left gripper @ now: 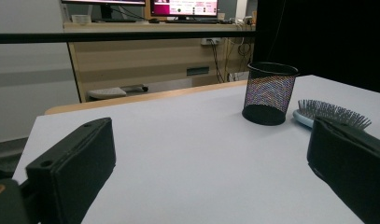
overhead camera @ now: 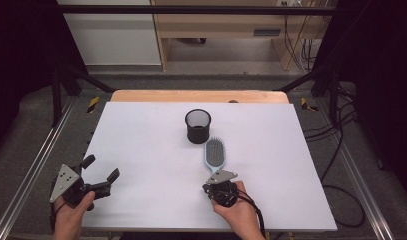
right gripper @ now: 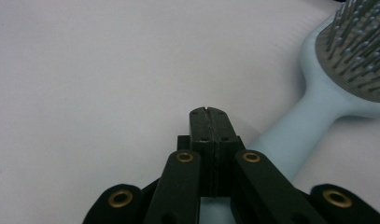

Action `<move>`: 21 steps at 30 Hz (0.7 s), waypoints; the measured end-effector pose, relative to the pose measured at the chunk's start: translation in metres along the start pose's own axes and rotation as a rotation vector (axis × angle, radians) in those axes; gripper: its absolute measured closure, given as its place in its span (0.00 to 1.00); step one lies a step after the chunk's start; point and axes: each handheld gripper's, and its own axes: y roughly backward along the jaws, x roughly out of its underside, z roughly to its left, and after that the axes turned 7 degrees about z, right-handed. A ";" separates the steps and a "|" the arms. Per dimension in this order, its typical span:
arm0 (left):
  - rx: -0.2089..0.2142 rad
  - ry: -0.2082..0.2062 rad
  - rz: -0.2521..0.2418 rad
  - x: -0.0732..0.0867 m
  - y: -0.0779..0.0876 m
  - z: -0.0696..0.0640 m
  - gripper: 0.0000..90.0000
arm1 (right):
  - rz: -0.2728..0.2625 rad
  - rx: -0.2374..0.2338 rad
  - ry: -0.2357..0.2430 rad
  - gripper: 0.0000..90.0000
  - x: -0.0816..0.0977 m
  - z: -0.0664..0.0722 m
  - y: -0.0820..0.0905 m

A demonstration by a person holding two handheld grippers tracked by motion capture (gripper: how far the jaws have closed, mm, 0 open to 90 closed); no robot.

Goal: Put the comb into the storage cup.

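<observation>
Brush (overhead camera: 216,154) lies bristles-up just beside the mesh cup (overhead camera: 198,126) — right gripper (right gripper: 210,112) over its handle, jaws clenched together on nothing. Left gripper (overhead camera: 99,175) well off from the cup, jaws spread wide.

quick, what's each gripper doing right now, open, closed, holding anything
Left gripper: open, holding nothing.
Right gripper: closed, empty; jaws pressed together above the brush handle, not around it.

2 black tools (overhead camera: 102,172) (right gripper: 209,114) with brass-ringed screw holes, grey triangular plates, black cables
</observation>
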 end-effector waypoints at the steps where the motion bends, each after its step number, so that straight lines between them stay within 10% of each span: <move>1: 0.000 -0.001 0.000 0.000 0.000 0.000 0.01 | 0.005 0.000 0.002 1.00 0.000 0.000 0.000; 21: -0.001 -0.010 0.001 -0.001 0.000 -0.001 0.01 | 0.119 0.031 0.027 1.00 0.001 -0.009 0.006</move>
